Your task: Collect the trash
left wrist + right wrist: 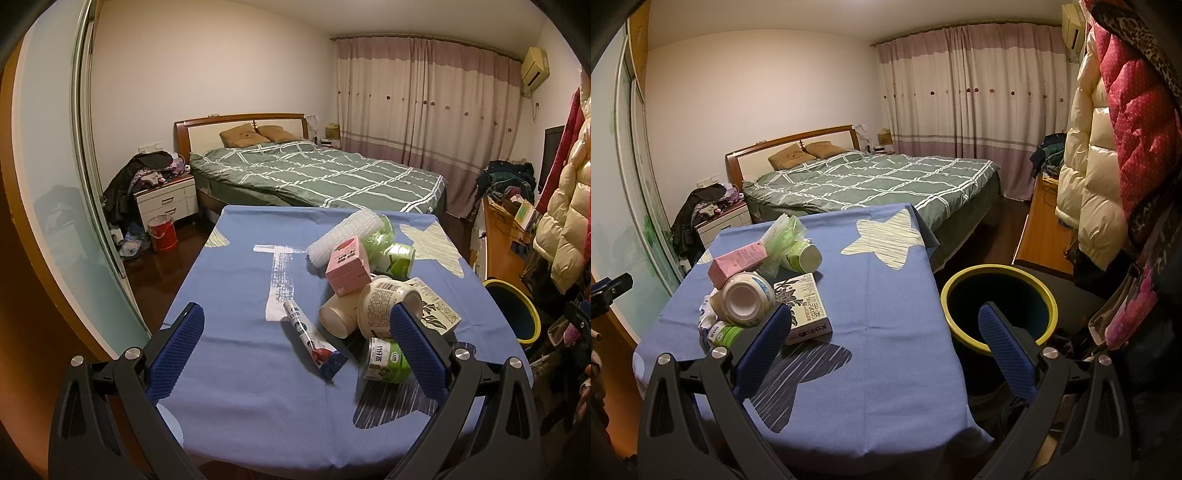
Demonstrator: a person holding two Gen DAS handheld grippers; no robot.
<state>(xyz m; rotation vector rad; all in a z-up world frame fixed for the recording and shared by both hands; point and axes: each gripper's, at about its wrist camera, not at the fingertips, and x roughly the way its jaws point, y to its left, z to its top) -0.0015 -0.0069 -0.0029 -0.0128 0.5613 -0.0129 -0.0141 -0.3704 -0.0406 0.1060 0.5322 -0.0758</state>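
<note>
A table draped in a blue cloth with pale star prints [236,387] spreads out beneath and ahead of the left gripper [295,325]. Between its spread fingers lies a flattened white-and-blue tube [314,341], and by its right finger sit a tipped cream paper cup [338,317], a green-labelled can [384,360] and a printed flat carton [439,308]. Farther ahead lie a pink carton [348,267], a white ribbed foam roll [343,236] and a crumpled green plastic bag [378,236].

Trash pile [373,291] on bench [236,369], right half; tube [312,341] just left of pile; bin [997,306] right of bench; bed [314,177] behind.
</note>
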